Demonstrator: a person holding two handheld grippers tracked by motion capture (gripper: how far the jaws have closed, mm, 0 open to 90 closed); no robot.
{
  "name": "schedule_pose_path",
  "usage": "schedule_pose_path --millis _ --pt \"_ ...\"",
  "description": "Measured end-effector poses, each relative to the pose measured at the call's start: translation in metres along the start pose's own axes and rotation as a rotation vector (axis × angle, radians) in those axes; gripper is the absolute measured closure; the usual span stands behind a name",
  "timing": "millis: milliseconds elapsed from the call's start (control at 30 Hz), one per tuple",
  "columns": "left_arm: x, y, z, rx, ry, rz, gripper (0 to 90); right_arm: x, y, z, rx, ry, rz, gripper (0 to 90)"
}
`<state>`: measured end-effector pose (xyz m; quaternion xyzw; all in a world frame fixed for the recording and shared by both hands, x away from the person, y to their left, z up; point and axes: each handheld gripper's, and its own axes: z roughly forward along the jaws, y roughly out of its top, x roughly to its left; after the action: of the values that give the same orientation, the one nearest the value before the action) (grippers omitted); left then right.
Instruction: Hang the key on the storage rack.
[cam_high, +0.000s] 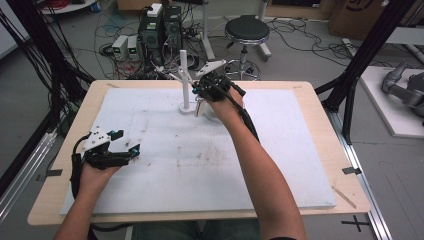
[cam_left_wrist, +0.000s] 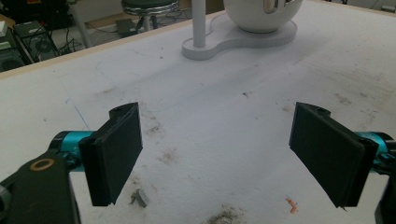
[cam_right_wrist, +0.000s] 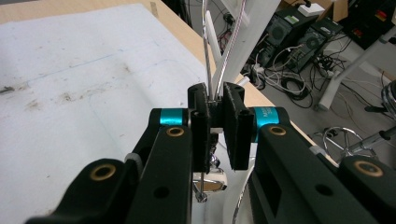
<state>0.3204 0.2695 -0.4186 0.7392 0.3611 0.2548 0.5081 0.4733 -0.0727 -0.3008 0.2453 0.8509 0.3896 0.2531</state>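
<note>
Black ribbed pads of the right gripper (cam_right_wrist: 217, 119) sat closest to its own camera, clamped together on a thin shiny wire loop (cam_right_wrist: 208, 60), seemingly the handle of a metal whisk or similar utensil whose lower end hung below the jaws. That tool was at the far middle of the table (cam_high: 60, 200), beside a white stand (cam_high: 185, 82) made of an upright post with slanted arms on a flat rounded base. A smooth white bowl (cam_left_wrist: 261, 16) rested on that base. Judging by this, the utensil was gripped and near the stand, but whether it was being hung or lifted off could not be told. At the near left, the left gripper (cam_high: 117, 150) hovered idle, jaws wide apart over the scuffed, stained white board (cam_left_wrist: 224, 121).
</note>
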Motion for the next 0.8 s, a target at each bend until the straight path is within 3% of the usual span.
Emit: schedule_pose_path --millis 400,800 --pt "-0.0001 -0.0003 0.0007 0.004 -0.006 0.001 17.1 0.0006 0.0011 0.0039 -0.003 -0.009 0.000 82.8" --pt "-0.0004 0.0001 0.0006 -0.003 -0.011 0.000 17.1 0.0051 0.0035 0.0011 0.004 -0.034 -0.032 82.8"
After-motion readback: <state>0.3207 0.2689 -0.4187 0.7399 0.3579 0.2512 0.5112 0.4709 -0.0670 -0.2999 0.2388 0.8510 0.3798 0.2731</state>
